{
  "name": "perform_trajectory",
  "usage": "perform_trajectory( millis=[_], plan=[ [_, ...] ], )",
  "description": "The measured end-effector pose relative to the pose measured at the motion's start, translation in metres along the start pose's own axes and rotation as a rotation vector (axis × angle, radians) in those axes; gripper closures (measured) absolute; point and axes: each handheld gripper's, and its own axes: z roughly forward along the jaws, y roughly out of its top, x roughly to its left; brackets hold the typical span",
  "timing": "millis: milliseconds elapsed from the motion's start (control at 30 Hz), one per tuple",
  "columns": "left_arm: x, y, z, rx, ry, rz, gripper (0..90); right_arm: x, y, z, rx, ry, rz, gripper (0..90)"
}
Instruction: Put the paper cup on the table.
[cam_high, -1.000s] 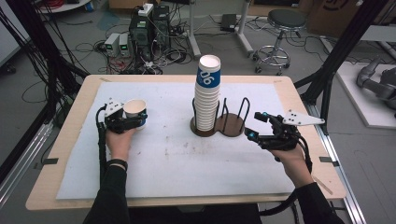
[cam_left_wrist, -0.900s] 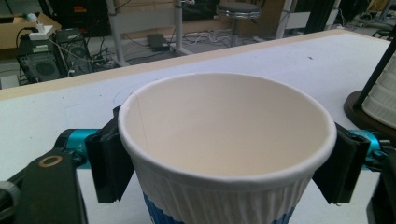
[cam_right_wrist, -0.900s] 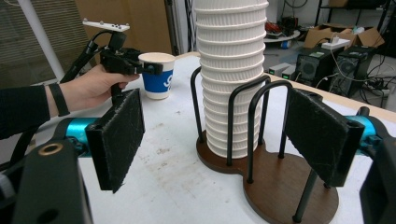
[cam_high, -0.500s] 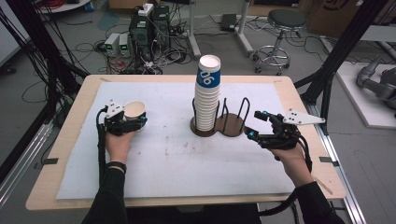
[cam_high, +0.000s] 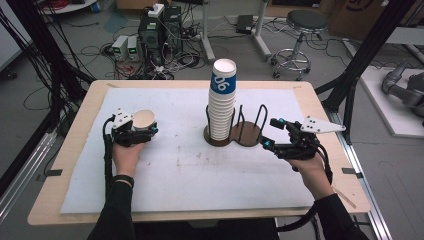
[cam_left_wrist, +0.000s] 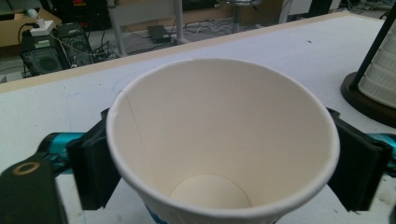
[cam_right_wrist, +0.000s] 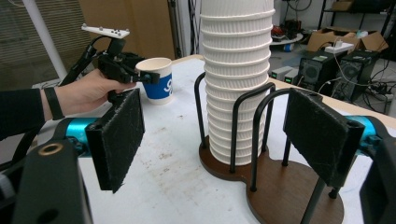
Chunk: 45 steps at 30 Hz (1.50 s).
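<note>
A single white paper cup (cam_high: 143, 119) with blue print stands upright on the white mat at the left. My left gripper (cam_high: 144, 128) has a jaw on either side of it. Its jaws have just been opening. In the left gripper view the cup (cam_left_wrist: 219, 140) sits round and unsqueezed between the black pads (cam_left_wrist: 95, 168). At the centre, a tall stack of white cups (cam_high: 222, 105) stands in a wire rack on a dark wooden base (cam_high: 248, 136). Just right of the rack, my right gripper (cam_high: 271, 133) is open and holds nothing. It faces the stack (cam_right_wrist: 236, 70).
The rack's second slot (cam_right_wrist: 285, 196), nearer my right gripper, has nothing in it. The white mat (cam_high: 190, 170) covers most of the wooden table. Computers, cables and a stool (cam_high: 305, 25) stand on the floor beyond the far edge.
The left jaws have loosened slightly around the single cup. Both hands, the cup and the stack stay where they were.
</note>
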Motion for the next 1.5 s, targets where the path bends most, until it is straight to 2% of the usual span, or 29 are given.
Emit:
perform_trajectory(
  millis=[167,233,467,667,800,867,967,1067,1100,1133,1200,1300,1400,1500],
  plan=[
    [0.000,0.002,-0.003,0.033,0.039,0.000,7.0,0.000,0.000,0.000,0.001,0.001,0.005,20.8],
    [0.001,0.003,-0.004,0.044,0.045,-0.013,7.0,0.000,0.000,0.000,-0.003,0.003,0.005,20.9],
    [0.003,0.009,-0.015,0.048,0.070,-0.043,7.0,-0.001,0.000,-0.001,-0.002,0.007,0.006,20.9],
    [0.001,0.012,-0.019,0.066,0.063,-0.028,7.0,0.000,0.000,-0.001,-0.002,0.010,0.005,20.9],
    [-0.004,0.015,-0.023,0.081,0.064,0.012,7.1,0.000,-0.001,0.000,0.005,0.013,0.008,20.8],
    [-0.005,0.016,-0.026,0.069,0.070,0.009,7.1,0.000,0.000,0.000,0.003,0.014,0.006,20.8],
    [-0.009,0.019,-0.030,0.068,0.081,0.031,7.1,0.000,0.000,0.001,0.005,0.014,0.004,20.8],
    [-0.014,0.023,-0.037,0.065,0.086,0.068,7.1,-0.001,-0.001,0.001,0.005,0.013,0.006,20.8],
    [-0.016,0.025,-0.041,0.045,0.084,0.080,7.0,0.000,0.000,0.000,0.002,0.014,0.010,20.8],
    [-0.018,0.027,-0.045,0.023,0.068,0.090,7.1,-0.001,0.000,0.000,0.000,0.012,0.006,20.8],
    [-0.023,0.032,-0.052,0.016,0.046,0.116,7.1,-0.002,0.000,-0.001,-0.003,0.010,0.015,20.8],
    [-0.033,0.042,-0.061,-0.028,0.003,0.128,7.1,-0.004,-0.001,-0.002,0.003,0.005,0.023,20.8],
    [-0.047,0.054,-0.068,-0.079,-0.048,0.130,7.1,-0.005,-0.001,-0.003,0.002,-0.003,0.029,20.8],
    [-0.066,0.066,-0.073,-0.116,-0.091,0.159,7.1,-0.005,-0.001,-0.005,0.000,-0.005,0.025,20.8]
  ],
)
